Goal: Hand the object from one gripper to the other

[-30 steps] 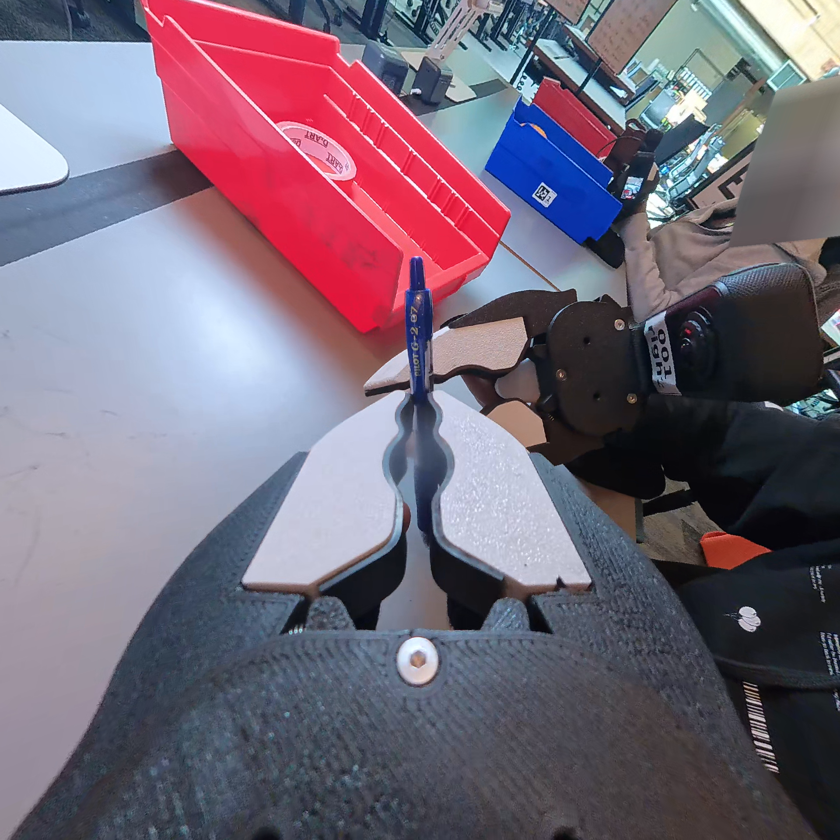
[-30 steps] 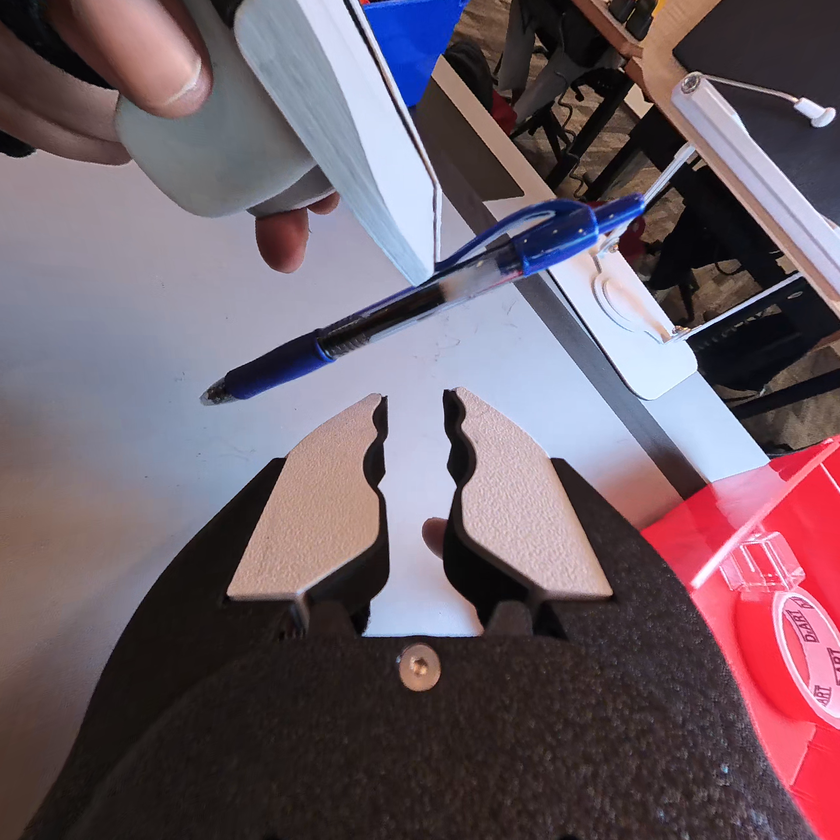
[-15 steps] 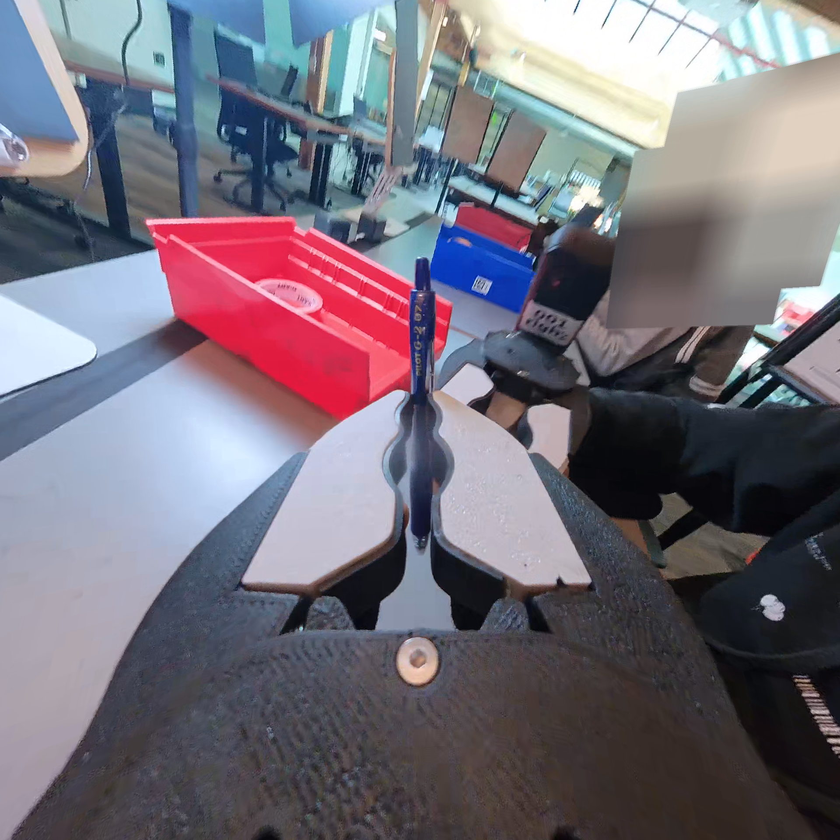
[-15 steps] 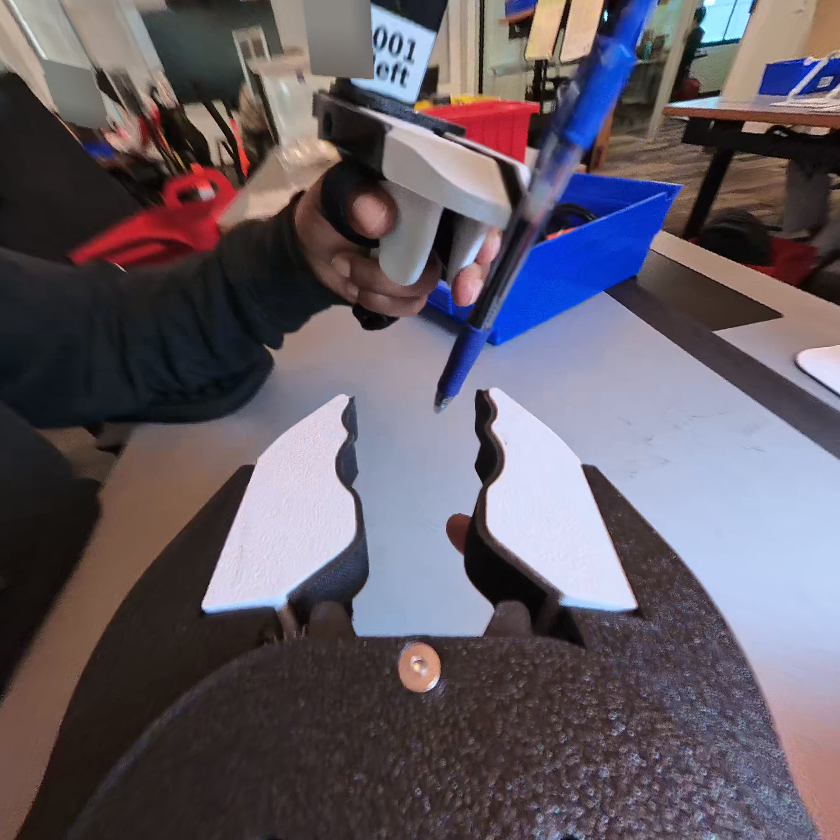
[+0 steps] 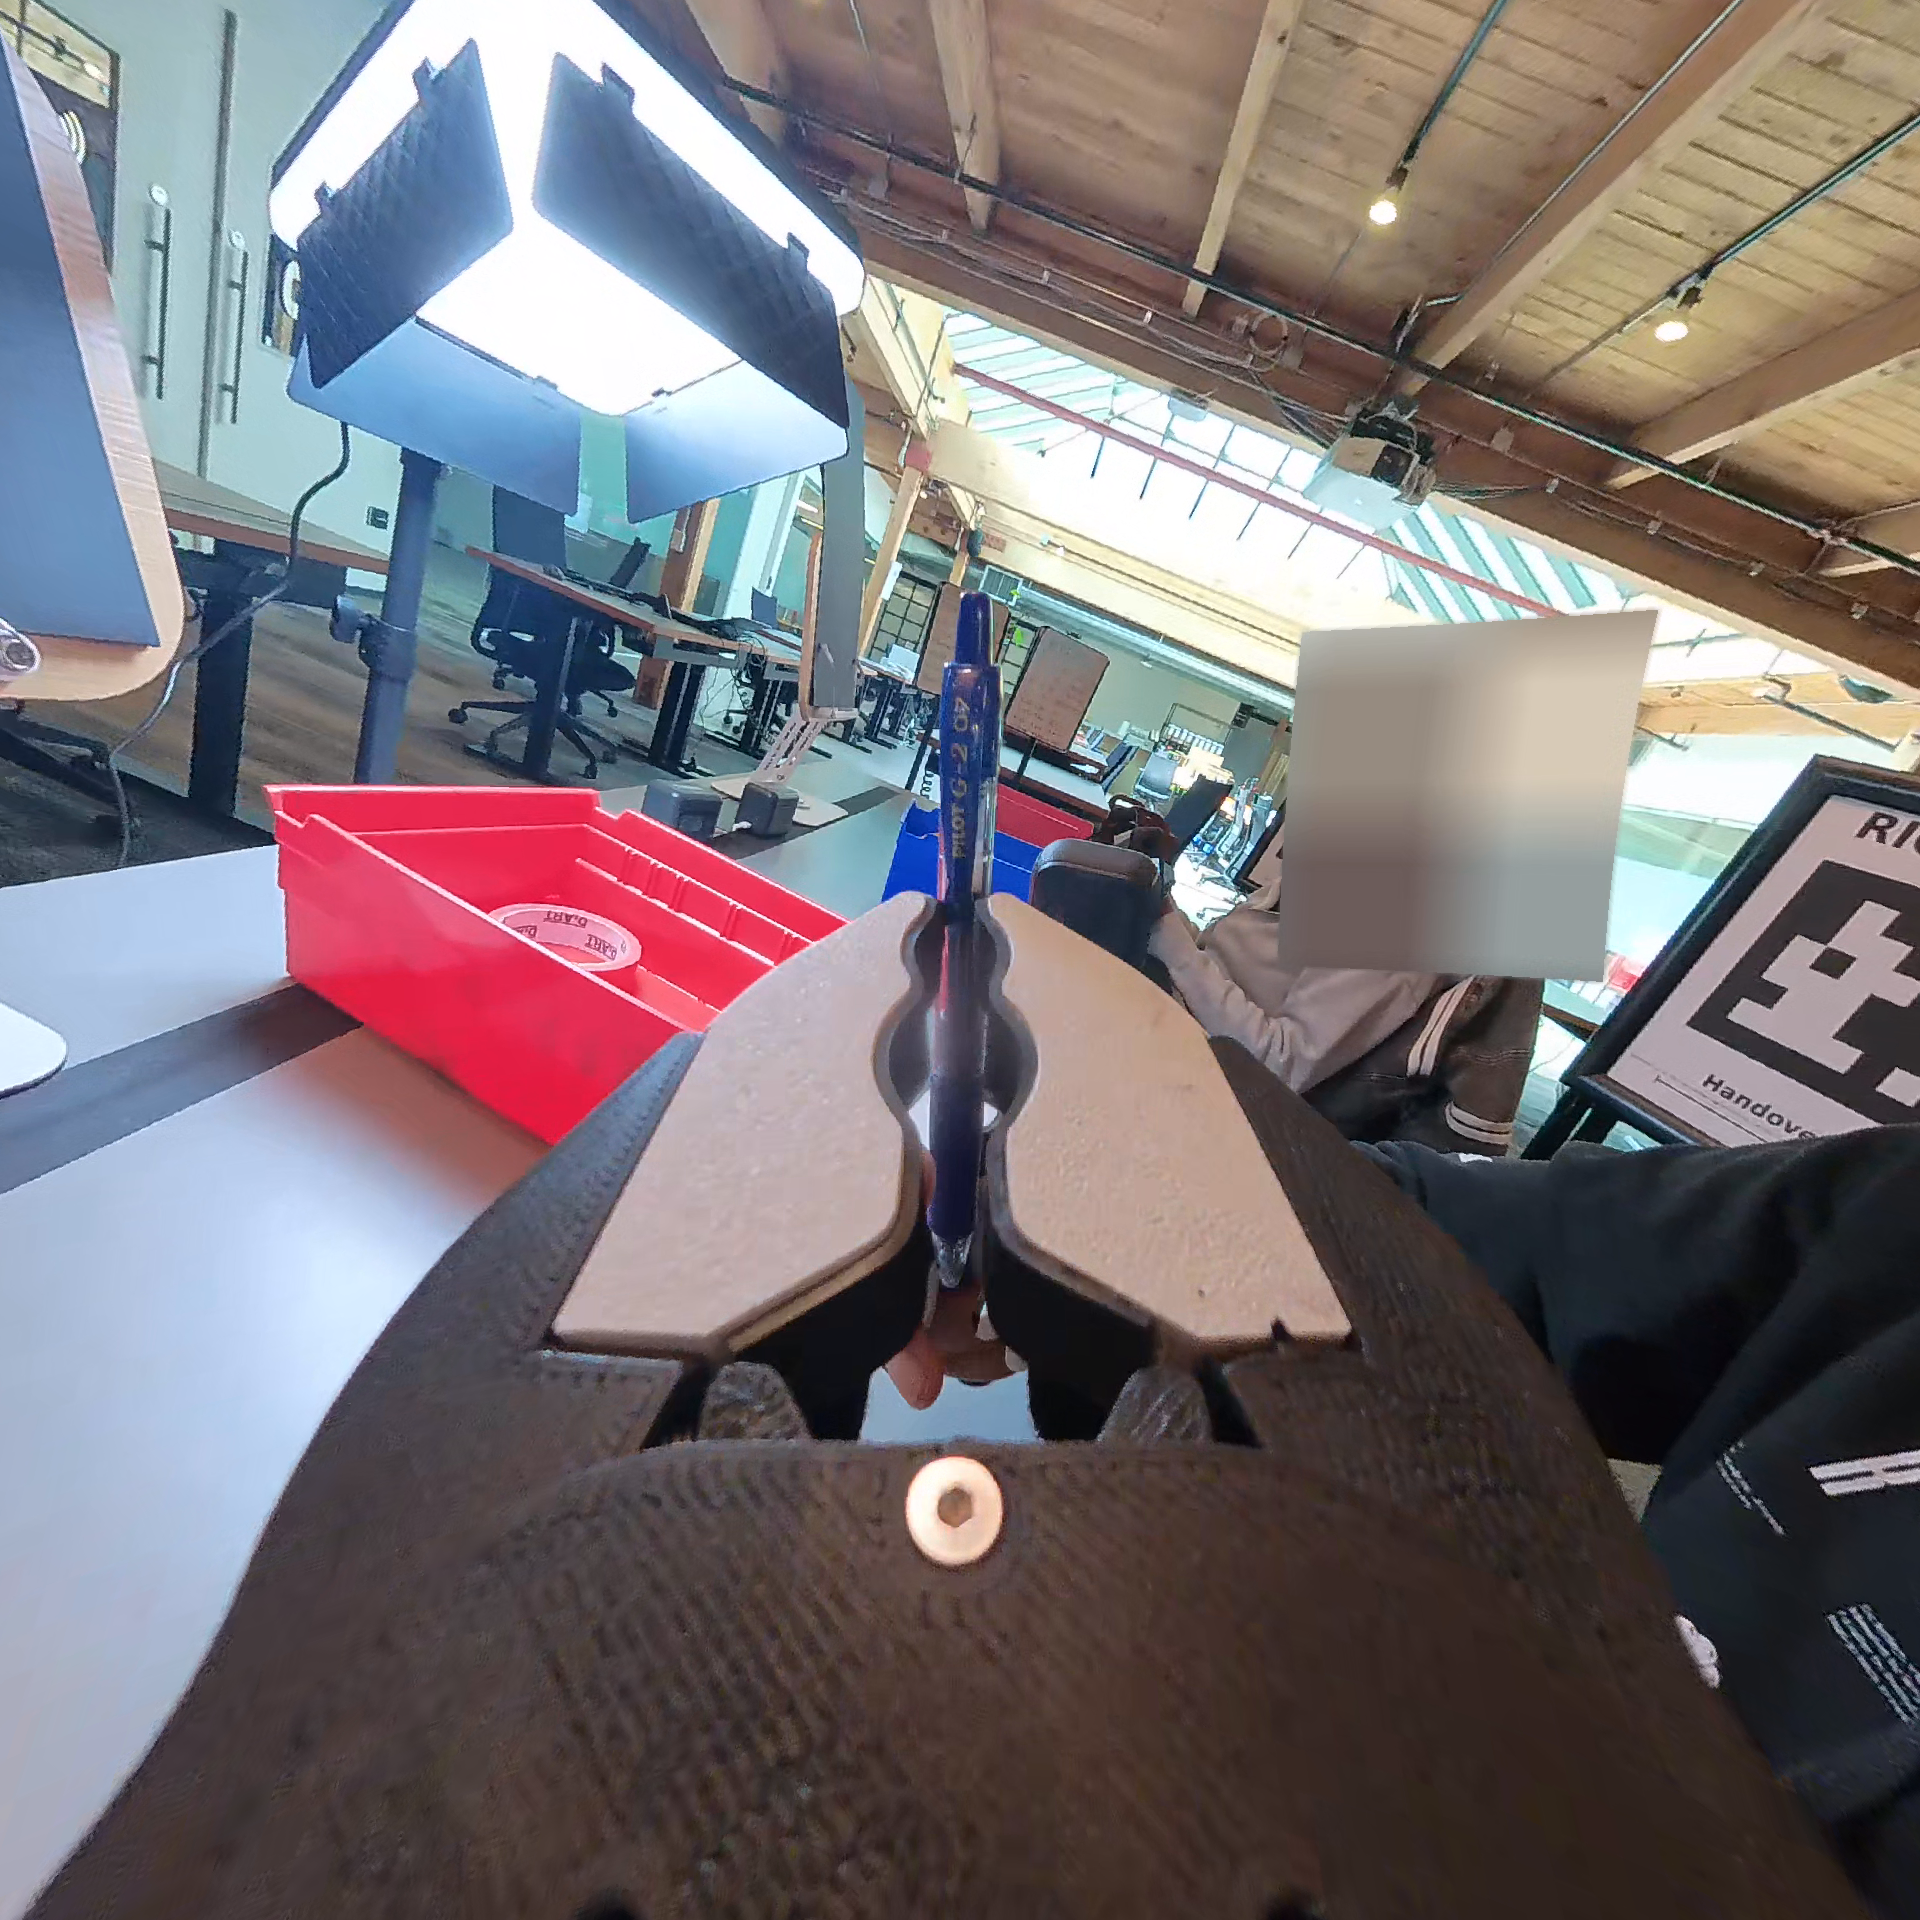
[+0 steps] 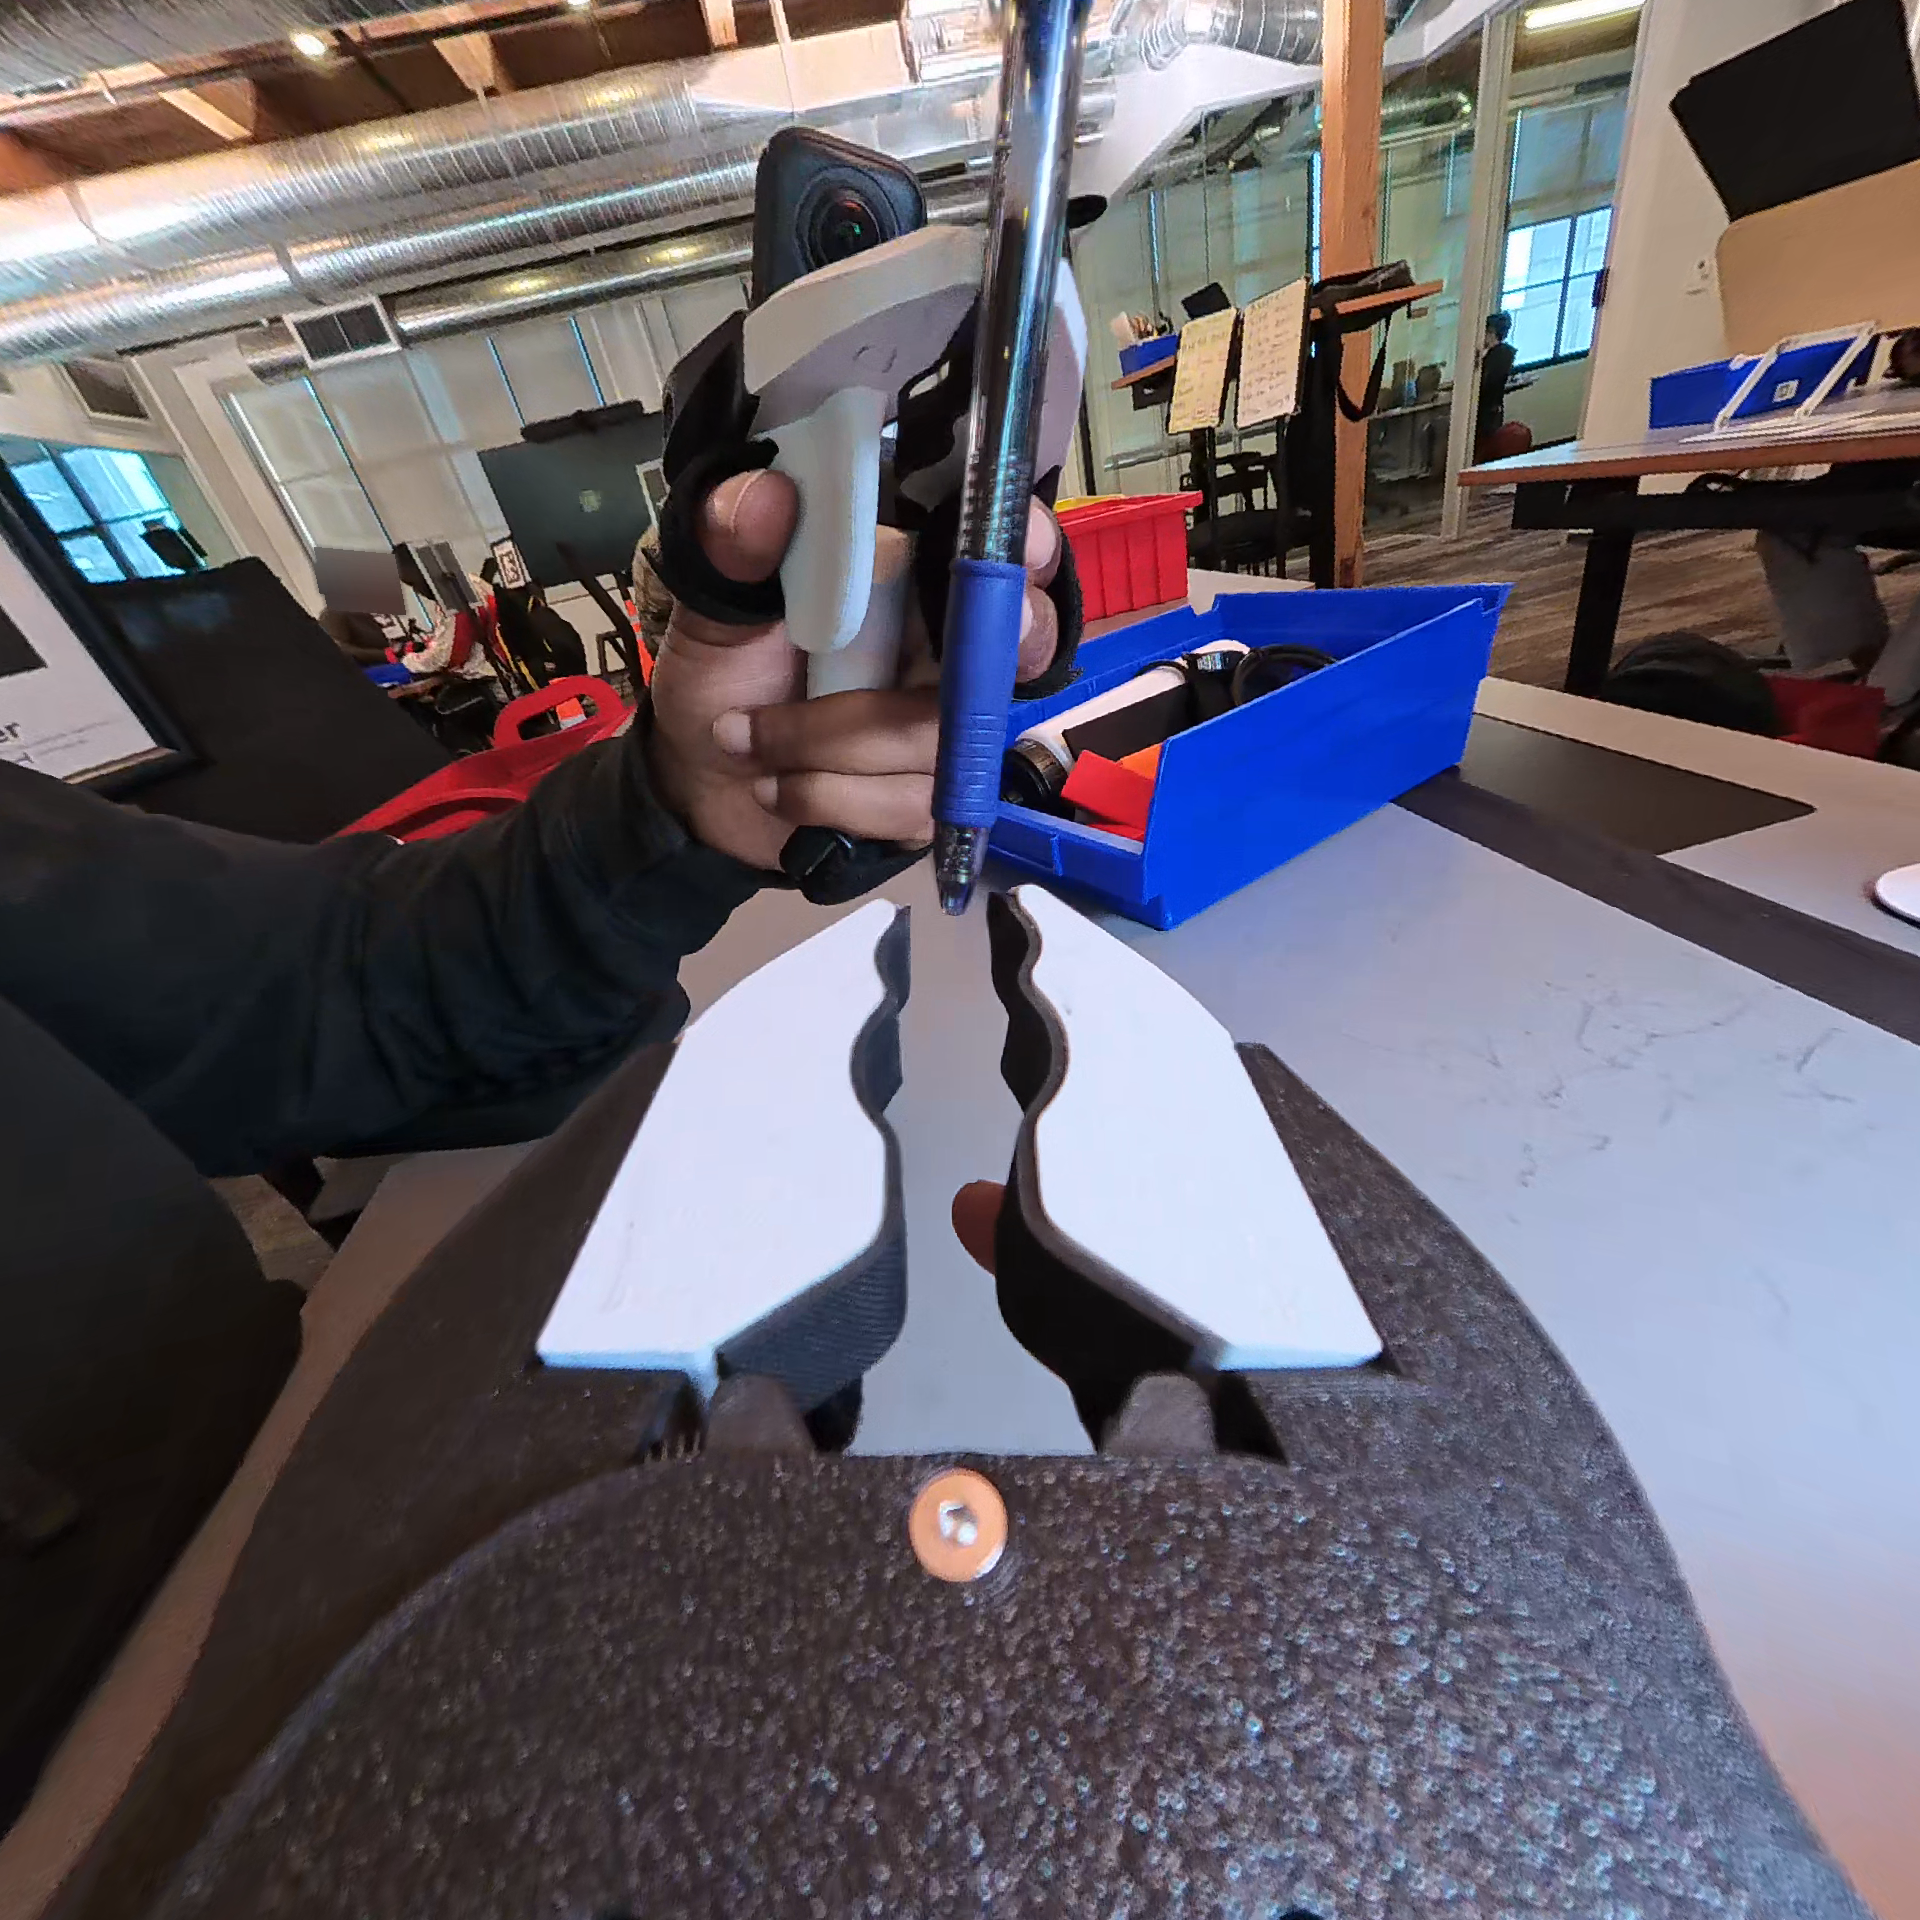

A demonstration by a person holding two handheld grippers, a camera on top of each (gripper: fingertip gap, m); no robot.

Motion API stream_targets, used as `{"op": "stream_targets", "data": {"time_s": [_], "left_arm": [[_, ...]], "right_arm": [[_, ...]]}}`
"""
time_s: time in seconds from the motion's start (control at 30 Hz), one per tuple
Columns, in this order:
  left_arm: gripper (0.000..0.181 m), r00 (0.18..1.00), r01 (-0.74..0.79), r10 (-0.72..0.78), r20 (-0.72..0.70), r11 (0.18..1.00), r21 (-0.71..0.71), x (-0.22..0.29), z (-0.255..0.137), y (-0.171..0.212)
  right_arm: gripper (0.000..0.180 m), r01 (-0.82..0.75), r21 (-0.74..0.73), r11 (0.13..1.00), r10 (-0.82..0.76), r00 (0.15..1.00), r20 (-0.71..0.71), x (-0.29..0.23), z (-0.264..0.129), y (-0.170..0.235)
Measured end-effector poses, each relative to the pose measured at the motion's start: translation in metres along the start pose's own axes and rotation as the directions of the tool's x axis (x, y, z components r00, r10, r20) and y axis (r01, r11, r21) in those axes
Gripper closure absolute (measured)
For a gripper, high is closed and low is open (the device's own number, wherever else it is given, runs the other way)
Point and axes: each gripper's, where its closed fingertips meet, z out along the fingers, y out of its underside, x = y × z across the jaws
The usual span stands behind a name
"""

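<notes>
**A:** Two grippers in view. Status on the left gripper [image 5: 961, 920]?

**B:** Fingers clamped on the blue pen [image 5: 964, 904]. Pen runs along the gap between the two pads, upright in the left wrist view, clip end sticking up past the fingertips, writing tip down near the finger roots. Pen is off the tabletop [image 5: 156, 1226], held only by the left gripper.

**A:** And the right gripper [image 6: 951, 904]?

**B:** Fingers parted, narrow gap, nothing between them. In the right wrist view the pen [image 6: 997, 499] hangs tip-down, its point right at the mouth of the gap between the right fingertips. Can't tell if the tip touches either pad.

**A:** Left gripper visible from that side?

**B:** Yes, above and behind the pen, white handle with a camera on top, a person's hand [image 6: 800, 717] in a black sleeve wrapped around it.

**A:** Surroundings?

**B:** Grey tabletop with a dark strip across it. Red bin [image 5: 499, 935] on the left in the left wrist view, roll of tape [image 5: 566, 935] inside it. Blue bin [image 6: 1278, 727] just behind the right fingertips, to the right, holding a white-and-black cylinder plus red and orange items. Lit studio light panel [image 5: 561, 270] on a stand behind the red bin. Seated person farther back on the right, blurred over.
</notes>
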Motion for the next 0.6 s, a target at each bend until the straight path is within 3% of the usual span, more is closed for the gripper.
{"op": "stream_targets", "data": {"time_s": [0.23,0.6], "left_arm": [[0.175,1.0,-0.007,0.007,-0.001,1.0,0.023,0.001,0.0,-0.002],[0.176,0.999,-0.049,0.048,0.008,0.993,0.107,0.003,-0.002,-0.009]], "right_arm": [[0.173,-0.021,0.03,0.999,0.02,1.0,0.006,-0.001,-0.002,-0.006],[0.172,-0.097,0.095,0.991,0.094,0.995,0.035,-0.002,-0.007,-0.02]]}}
